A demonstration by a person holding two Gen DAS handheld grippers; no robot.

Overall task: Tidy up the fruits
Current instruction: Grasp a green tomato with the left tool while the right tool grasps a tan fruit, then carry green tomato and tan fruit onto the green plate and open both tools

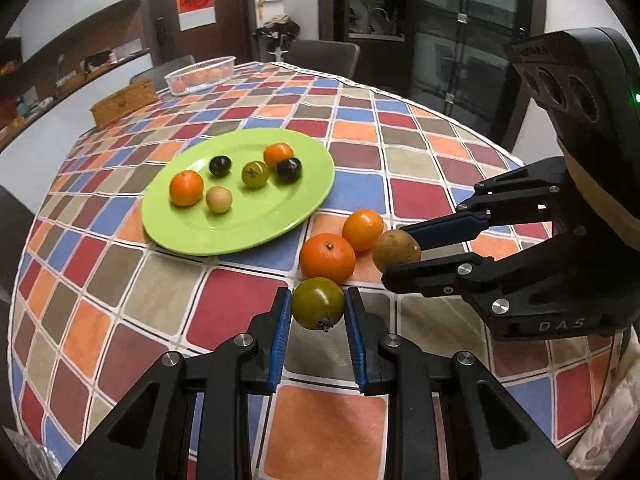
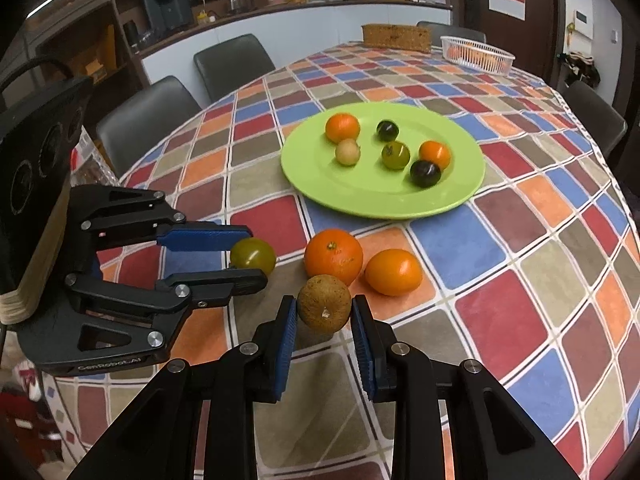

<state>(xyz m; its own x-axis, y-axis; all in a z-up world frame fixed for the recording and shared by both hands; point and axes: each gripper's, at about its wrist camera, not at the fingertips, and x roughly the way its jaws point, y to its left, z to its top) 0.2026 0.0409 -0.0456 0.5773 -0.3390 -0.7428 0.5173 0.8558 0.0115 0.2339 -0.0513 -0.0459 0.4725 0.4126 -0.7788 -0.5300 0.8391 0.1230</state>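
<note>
Room: dining room, round table under a checked cloth, chairs around it.
Left gripper: clamped on a green tomato, which looks just clear of the cloth.
Right gripper: clamped on a brown fruit, likewise off the cloth.
Plate: green, six small fruits on it, near side bare.
Loose: two oranges beside the plate.
Doing it well: carry both fruits level over the oranges, lower onto the bare near side, release only once they rest, so nothing rolls.
</note>
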